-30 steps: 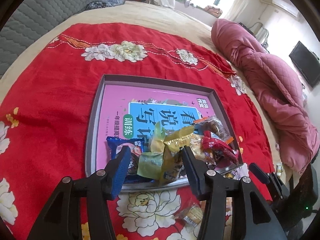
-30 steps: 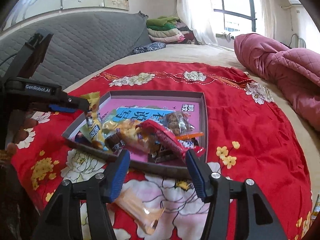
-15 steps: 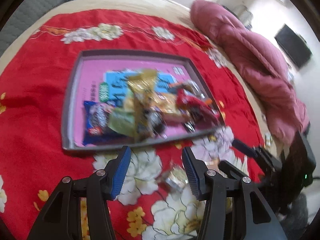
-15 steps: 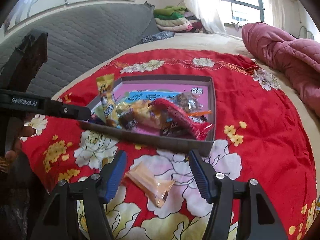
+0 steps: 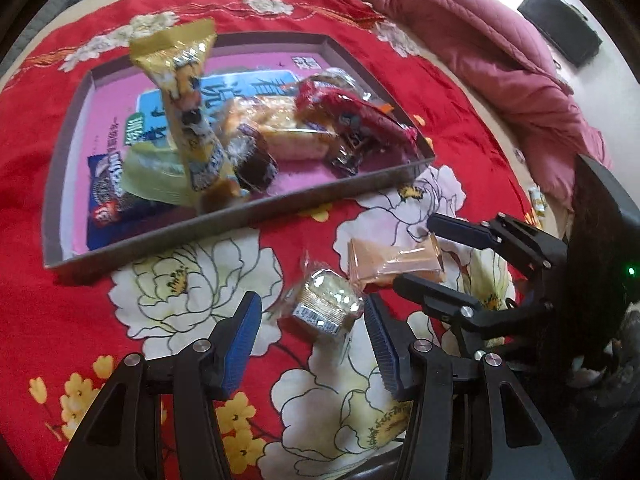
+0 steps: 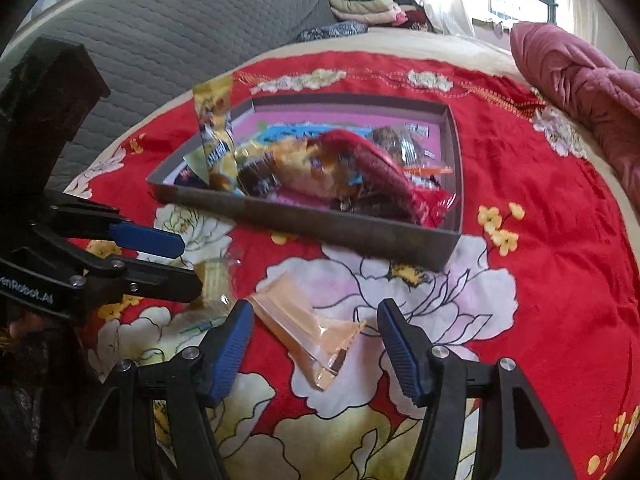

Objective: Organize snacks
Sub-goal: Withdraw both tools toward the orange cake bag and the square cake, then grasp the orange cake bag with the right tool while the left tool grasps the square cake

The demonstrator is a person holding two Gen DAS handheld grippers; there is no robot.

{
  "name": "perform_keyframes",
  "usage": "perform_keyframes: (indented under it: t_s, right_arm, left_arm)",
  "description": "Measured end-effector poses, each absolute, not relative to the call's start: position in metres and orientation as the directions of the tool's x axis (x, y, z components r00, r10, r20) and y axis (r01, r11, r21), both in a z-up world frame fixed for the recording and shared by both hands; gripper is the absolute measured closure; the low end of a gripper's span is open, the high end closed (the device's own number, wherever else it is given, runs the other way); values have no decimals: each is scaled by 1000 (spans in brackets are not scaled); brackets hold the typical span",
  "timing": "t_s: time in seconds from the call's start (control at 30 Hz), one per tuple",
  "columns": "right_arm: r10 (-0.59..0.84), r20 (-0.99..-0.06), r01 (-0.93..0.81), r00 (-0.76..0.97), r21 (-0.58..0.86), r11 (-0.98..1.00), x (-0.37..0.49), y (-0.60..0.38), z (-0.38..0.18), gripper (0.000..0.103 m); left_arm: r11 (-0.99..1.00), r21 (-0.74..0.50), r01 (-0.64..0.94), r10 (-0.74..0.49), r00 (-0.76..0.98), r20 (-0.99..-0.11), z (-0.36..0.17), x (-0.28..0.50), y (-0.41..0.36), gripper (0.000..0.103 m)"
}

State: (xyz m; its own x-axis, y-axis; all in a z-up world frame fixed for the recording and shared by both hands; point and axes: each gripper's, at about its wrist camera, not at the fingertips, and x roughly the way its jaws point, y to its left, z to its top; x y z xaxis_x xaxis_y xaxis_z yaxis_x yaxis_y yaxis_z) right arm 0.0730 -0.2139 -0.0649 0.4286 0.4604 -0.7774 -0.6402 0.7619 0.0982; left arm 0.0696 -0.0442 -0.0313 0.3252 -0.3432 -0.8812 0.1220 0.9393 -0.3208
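two loose snacks, two open grippers, one crowded tray

starting at the left: my left gripper (image 5: 312, 340) hangs spread over the small clear-wrapped cake (image 5: 326, 306), pads on either side and not touching it. the wrapper looks slick and puffy, so i judge that a squeeze on its loose edge alone could let the cake slide out, and a hard one could crush it. further in, the grey tray (image 5: 224, 226) already holds a heap of snacks. the yellow packet (image 5: 188, 116) stands tall and tilted there, and i think a careless drop beside it could tip it over the rim.

to the right, my right gripper (image 6: 316, 344) is also spread, bracketing the orange-wrapped wafer (image 6: 304, 320) on the red floral cloth (image 6: 540, 240) with no contact. the two grippers sit close together, so they could knock each other.

the cake's label is too blurred to read, the pile hides what lies beneath it, and from the right wrist view the left gripper covers most of the cake.
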Motion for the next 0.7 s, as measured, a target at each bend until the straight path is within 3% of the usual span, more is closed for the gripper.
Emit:
perform_keyframes:
  t_s: [0.1, 0.17, 0.4, 0.43, 0.47, 0.63, 0.7]
  right_arm:
    - [455, -786, -645, 419, 95, 758, 76, -212, -69, 39]
    - [455, -791, -655, 408, 93, 750, 79, -209, -73, 39]
    - [461, -793, -692, 398, 70, 719, 81, -201, -80, 39]
    - [465, -790, -699, 400, 65, 712, 81, -200, -80, 41]
    - [469, -787, -704, 402, 61, 707, 81, -199, -80, 51]
    - [493, -776, -728, 393, 64, 683, 78, -196, -77, 65]
    - [496, -773, -731, 396, 62, 680, 76, -196, -76, 68]
  left_arm:
    - [933, -329, 144, -358, 315, -879, -36, 71, -49, 47]
    - [933, -322, 158, -357, 309, -882, -39, 72, -53, 40]
    - [931, -327, 165, -363, 296, -884, -48, 77, -57, 39]
    - [931, -327, 163, -363, 294, -884, -50, 77, -58, 39]
    - [930, -328, 164, -364, 294, -884, -51, 77, -58, 39]
    - [928, -335, 164, -370, 307, -877, -55, 77, -58, 40]
    - [932, -322, 163, -359, 316, -878, -55, 77, -59, 50]
